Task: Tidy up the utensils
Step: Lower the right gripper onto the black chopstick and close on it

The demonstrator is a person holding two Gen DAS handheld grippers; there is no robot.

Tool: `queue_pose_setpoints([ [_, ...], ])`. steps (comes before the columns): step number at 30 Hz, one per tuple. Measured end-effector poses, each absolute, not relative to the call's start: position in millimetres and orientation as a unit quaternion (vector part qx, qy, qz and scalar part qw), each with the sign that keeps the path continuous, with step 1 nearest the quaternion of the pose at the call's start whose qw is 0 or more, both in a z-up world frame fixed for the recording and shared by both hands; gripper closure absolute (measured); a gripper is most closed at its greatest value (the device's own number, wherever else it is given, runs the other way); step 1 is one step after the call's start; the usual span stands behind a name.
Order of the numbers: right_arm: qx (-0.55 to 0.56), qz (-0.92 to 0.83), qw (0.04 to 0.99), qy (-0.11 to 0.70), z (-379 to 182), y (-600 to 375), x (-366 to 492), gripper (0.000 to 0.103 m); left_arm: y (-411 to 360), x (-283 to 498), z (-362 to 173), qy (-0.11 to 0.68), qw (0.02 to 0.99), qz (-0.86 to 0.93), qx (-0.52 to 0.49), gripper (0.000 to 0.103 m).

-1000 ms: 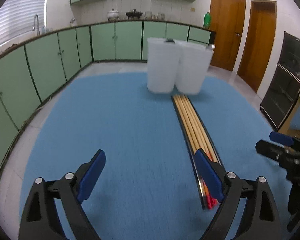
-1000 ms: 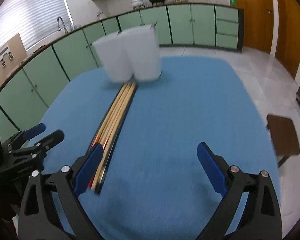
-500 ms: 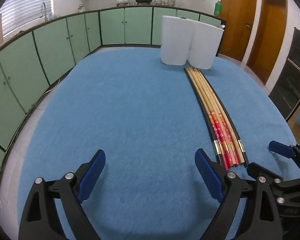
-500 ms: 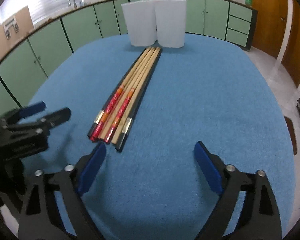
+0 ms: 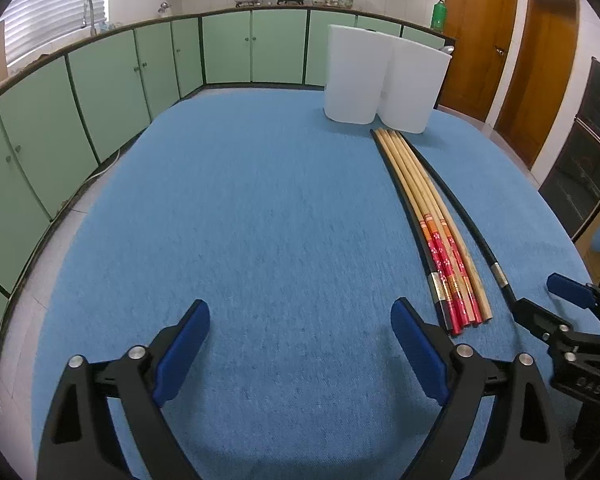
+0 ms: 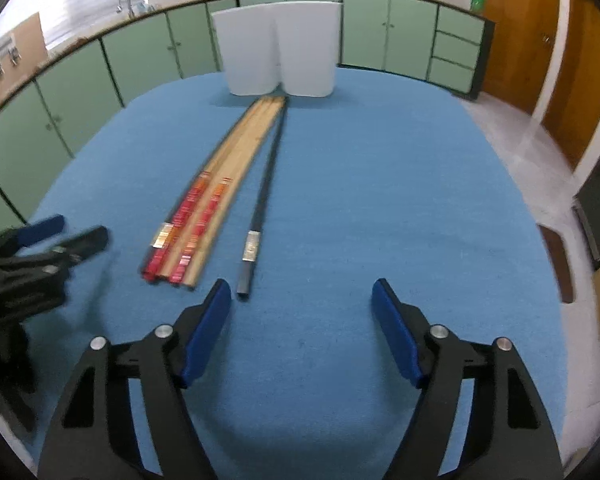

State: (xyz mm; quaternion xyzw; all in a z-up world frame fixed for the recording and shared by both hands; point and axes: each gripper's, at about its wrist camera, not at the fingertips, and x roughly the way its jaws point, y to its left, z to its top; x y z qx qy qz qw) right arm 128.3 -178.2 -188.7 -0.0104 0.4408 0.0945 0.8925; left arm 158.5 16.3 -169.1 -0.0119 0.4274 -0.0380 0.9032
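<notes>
While left view hides it, stool shows right.

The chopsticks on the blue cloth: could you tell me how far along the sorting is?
Barely started. Done: nothing visible; all chopsticks lie on the blue cloth before the two white containers. In hand: nothing; one black chopstick lies slightly apart, near the right gripper, whose jaws have just been closing, empty. The left gripper is open. Left: everything.

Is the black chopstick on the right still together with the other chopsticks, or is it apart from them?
Apart. The black chopstick lies alone on the blue cloth, with a gap at its near end from the bundle; the far ends nearly meet.
</notes>
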Motion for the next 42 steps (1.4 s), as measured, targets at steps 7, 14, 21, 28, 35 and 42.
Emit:
queue_pose_setpoints([
  [7,-0.013,0.123,0.892,0.436,-192,-160,128,0.072,12,157,-170,0.43,0.902,-0.043,-0.007,0.013],
  [14,-0.001,0.135,0.89,0.436,-191,-164,129,0.096,9,155,-172,0.433,0.9,-0.052,-0.006,0.013],
  [21,0.006,0.107,0.894,0.435,-190,-188,128,0.097,-9,150,-171,0.435,0.896,-0.086,0.001,0.013],
  [28,0.013,0.105,0.895,0.434,-193,-197,128,0.097,-22,153,-174,0.44,0.894,-0.085,0.02,0.012],
  [35,0.017,0.107,0.894,0.434,-192,-198,127,0.097,-20,156,-176,0.444,0.893,-0.066,0.019,0.008],
  [42,0.013,0.106,0.894,0.435,-193,-196,126,0.096,-7,154,-176,0.445,0.895,-0.042,0.016,0.009],
])
